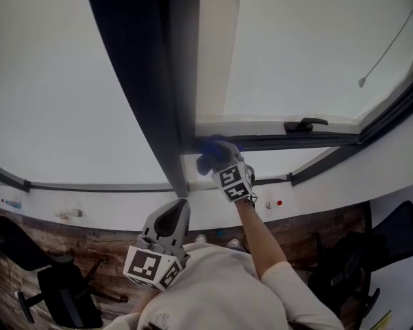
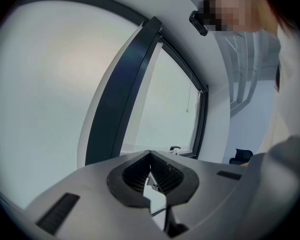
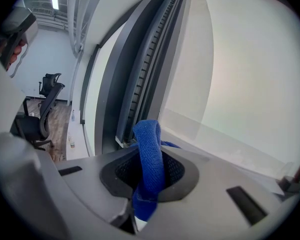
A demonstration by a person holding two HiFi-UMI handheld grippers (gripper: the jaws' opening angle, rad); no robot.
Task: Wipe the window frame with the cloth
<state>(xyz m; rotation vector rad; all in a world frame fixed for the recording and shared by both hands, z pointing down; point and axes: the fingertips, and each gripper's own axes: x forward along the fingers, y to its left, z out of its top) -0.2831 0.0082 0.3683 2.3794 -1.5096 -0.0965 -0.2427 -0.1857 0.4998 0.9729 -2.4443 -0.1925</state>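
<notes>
The blue cloth [image 3: 149, 159] is pinched between the jaws of my right gripper [image 3: 147, 176], which is shut on it. In the head view that gripper [image 1: 217, 158] is raised with the cloth [image 1: 213, 150] against the lower rail of the dark window frame [image 1: 275, 141], close to the vertical mullion [image 1: 155, 81]. The right gripper view shows the frame's dark channel [image 3: 140, 84] just ahead of the cloth. My left gripper [image 1: 171, 220] hangs low near my chest, away from the frame. Its jaws [image 2: 150, 176] are closed together with nothing between them.
A black window handle [image 1: 304, 124] sits on the lower rail to the right of the cloth. A blind cord [image 1: 389, 47] hangs at the far right. Below runs a white sill [image 1: 89, 212] with small items. Office chairs [image 1: 62, 287] stand on the wooden floor.
</notes>
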